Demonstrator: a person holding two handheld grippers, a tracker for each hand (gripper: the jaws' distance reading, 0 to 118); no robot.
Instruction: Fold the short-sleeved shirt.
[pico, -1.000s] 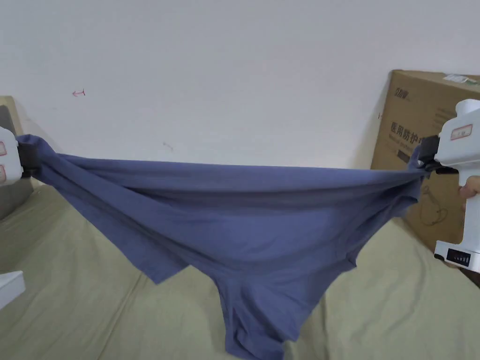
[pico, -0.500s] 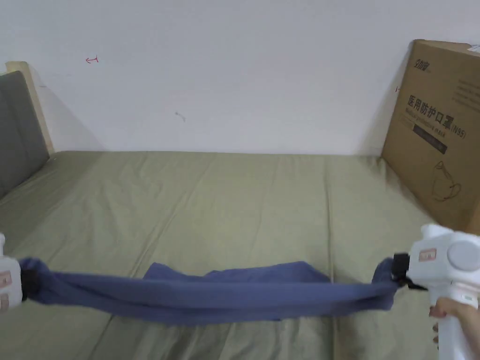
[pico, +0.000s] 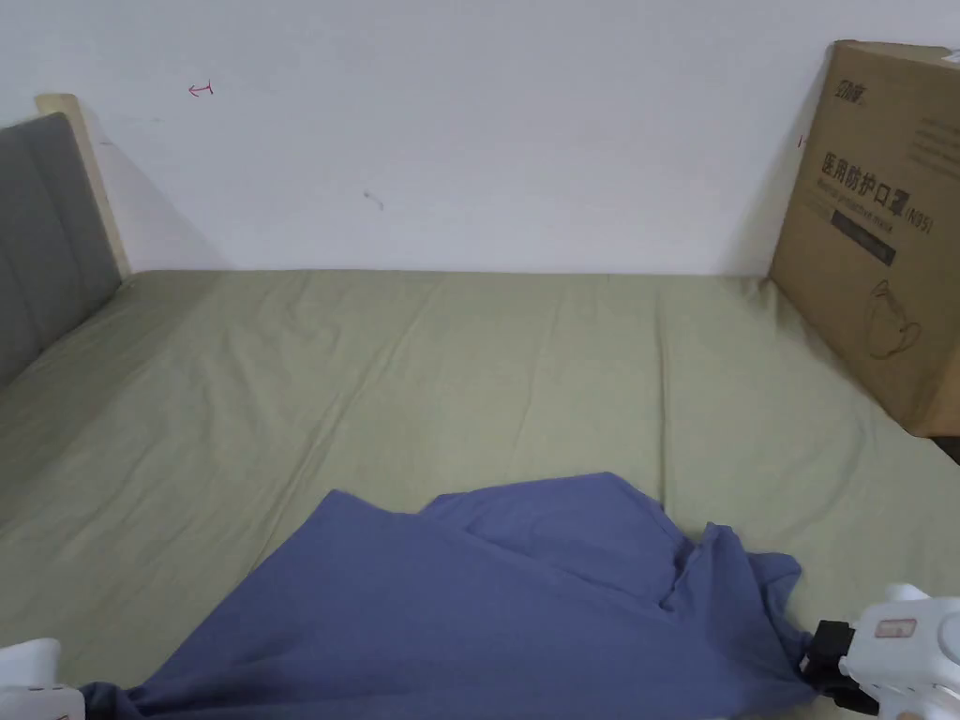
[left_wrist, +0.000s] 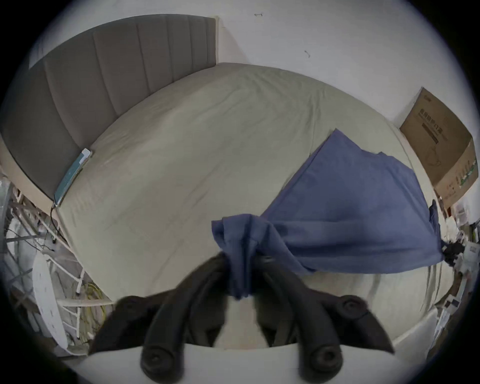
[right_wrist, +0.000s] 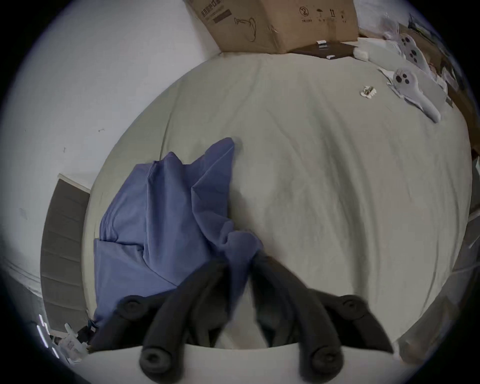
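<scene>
Head view, item list: blue short-sleeved shirt (pico: 487, 609) spread over the near half of the olive bed sheet (pico: 469, 375), far edge rumpled, one flap doubled over near the middle; cardboard box (pico: 881, 234) against the wall at far right; grey headboard (pico: 42, 234) at left

Left gripper (left_wrist: 242, 262): both jaws pinched on a bunched corner of the shirt, cloth gathered into a thick wad between them. Right gripper (right_wrist: 237, 262): jaws likewise clamped on the opposite bunched corner; its white body sits at the lower right of the head view (pico: 825, 661)

Risks, judged from this layout:
- bunched corners: if let go as they are, each wad likely stays crumpled, giving an uneven base for any fold
- doubled flap and rumpled far edge: folding over them would trap creases inside
- slack between the two grips: little tension across the near hem, so dragging toward the person may pull the sheet into ridges as well
- thick wads: cloth may cling to a jaw on release and lift off the bed
</scene>
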